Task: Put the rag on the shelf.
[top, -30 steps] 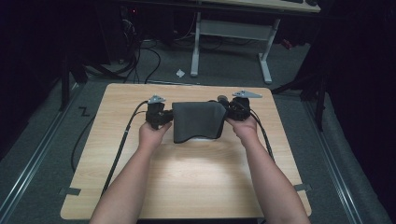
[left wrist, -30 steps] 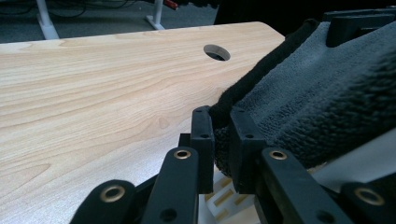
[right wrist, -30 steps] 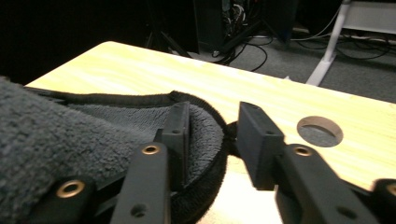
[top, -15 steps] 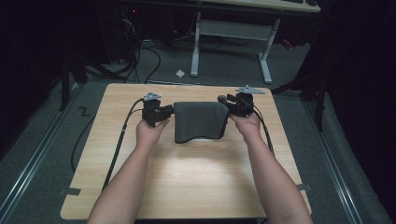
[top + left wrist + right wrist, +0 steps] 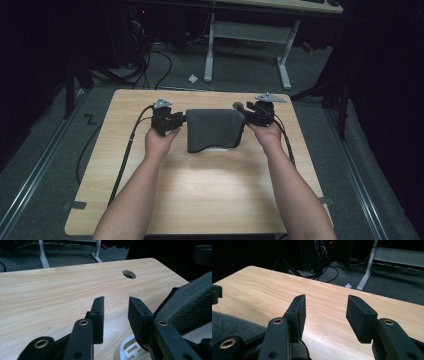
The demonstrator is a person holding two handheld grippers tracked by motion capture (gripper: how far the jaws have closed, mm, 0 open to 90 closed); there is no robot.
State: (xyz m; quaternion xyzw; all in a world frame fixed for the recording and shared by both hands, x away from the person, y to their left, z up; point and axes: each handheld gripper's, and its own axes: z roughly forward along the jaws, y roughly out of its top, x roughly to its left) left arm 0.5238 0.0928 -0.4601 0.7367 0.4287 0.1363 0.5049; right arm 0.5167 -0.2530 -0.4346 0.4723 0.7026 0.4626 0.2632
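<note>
A dark grey cloth point(image 5: 215, 129) lies draped over a white object point(image 5: 218, 148) in the far middle of the wooden table point(image 5: 210, 195). My left gripper point(image 5: 180, 120) sits at the cloth's far left corner. In the left gripper view it point(image 5: 116, 300) is open with only bare table between the jaws, which have just been opening; the cloth point(image 5: 192, 305) and the white object point(image 5: 126, 350) lie to its right. My right gripper point(image 5: 245, 113) sits at the far right corner. It point(image 5: 327, 300) is open, having opened within the last second, with the cloth point(image 5: 232, 325) at its lower left.
A round hole point(image 5: 129, 274) pierces the tabletop near its far edge. Each gripper's cable point(image 5: 129, 145) trails back along the table's side. Beyond the table stand a white desk frame point(image 5: 250, 32) and floor cables point(image 5: 155, 55).
Both grippers' jaws have spread apart and now stand off the cloth's far corners. The hands have barely shifted, and the cloth lies as before.
</note>
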